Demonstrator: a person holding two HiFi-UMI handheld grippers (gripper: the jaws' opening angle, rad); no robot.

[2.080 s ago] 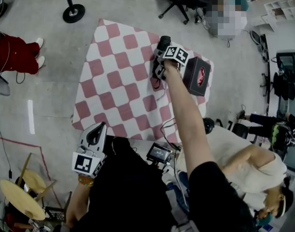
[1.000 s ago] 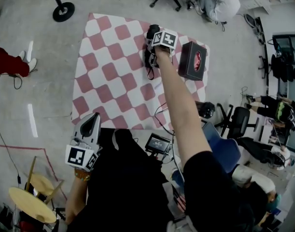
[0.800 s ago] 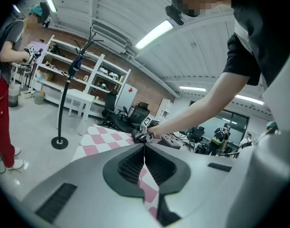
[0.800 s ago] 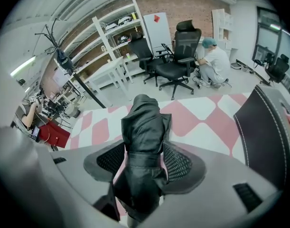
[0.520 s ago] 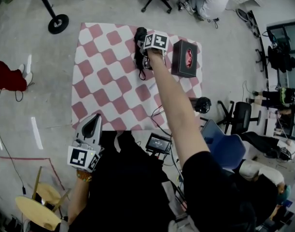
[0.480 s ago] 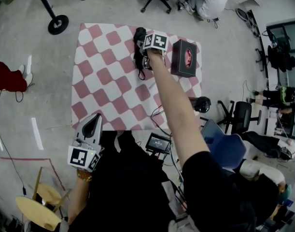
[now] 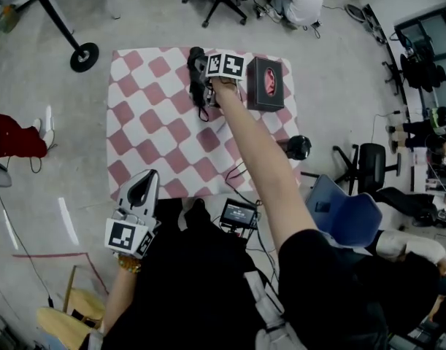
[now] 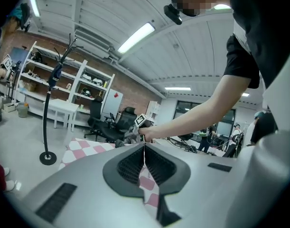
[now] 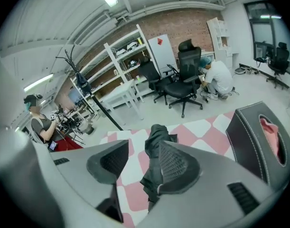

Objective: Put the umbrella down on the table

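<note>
Lying folded: black umbrella [image 7: 198, 79] flat on the checkered table [image 7: 146, 130], near a black tissue box [image 7: 265, 84] | right gripper [image 9: 140, 148]: jaws apart, just been closing a little; umbrella shows between them, but the pads are not pinching it | left gripper [image 8: 145, 146]: jaws pressed together, nothing between them, by the table's near edge

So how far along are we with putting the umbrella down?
Done: the black umbrella lies on the checked table. In hand: the right gripper, jaws just closing slightly, stands open over it, gripping nothing. Left: probably only pulling that gripper away.
</note>
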